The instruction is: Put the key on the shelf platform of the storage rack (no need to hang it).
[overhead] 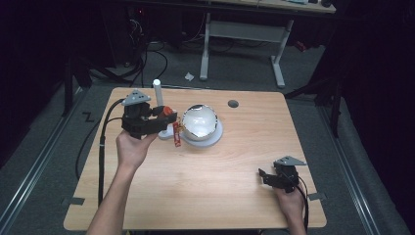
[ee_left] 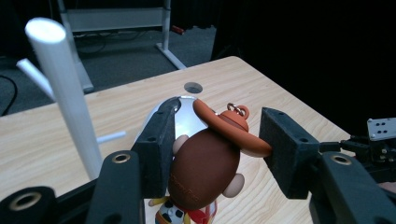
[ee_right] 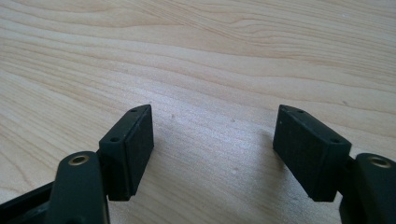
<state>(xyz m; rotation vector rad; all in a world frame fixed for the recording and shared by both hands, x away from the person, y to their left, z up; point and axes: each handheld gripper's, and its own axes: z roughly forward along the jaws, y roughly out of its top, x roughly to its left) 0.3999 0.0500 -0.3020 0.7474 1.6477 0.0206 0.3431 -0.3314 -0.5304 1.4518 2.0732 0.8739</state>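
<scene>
High view puts my left claw over the worktop near its far left corner, my hand under it, and my right claw low by the near right corner, well apart from everything else. I count 2 claws, 1 figure, 1 shiny dome, 1 white stand and 1 round hole near the far edge of the worktop.

Left gripper view shows the figure between my 2 black pads: a brown, rounded head with small ears and an orange brimmed hat topped by a metal ring. The left pad lies against the side of the head and the right pad meets the hat's brim, so that claw is clenched on the figure. There is faint embossed lettering on the brown head, too dim for me to read. Below the head I see a bit of red, yellow and a black-and-white patch.

Just beyond the figure sits the shiny dome on a pale round base, near the middle of the far edge. The white stand rises upright just beside my left claw, with a thin peg sticking out of its side.

Right gripper view shows my right claw spread wide over bare wood grain, nothing between its pads.
</scene>
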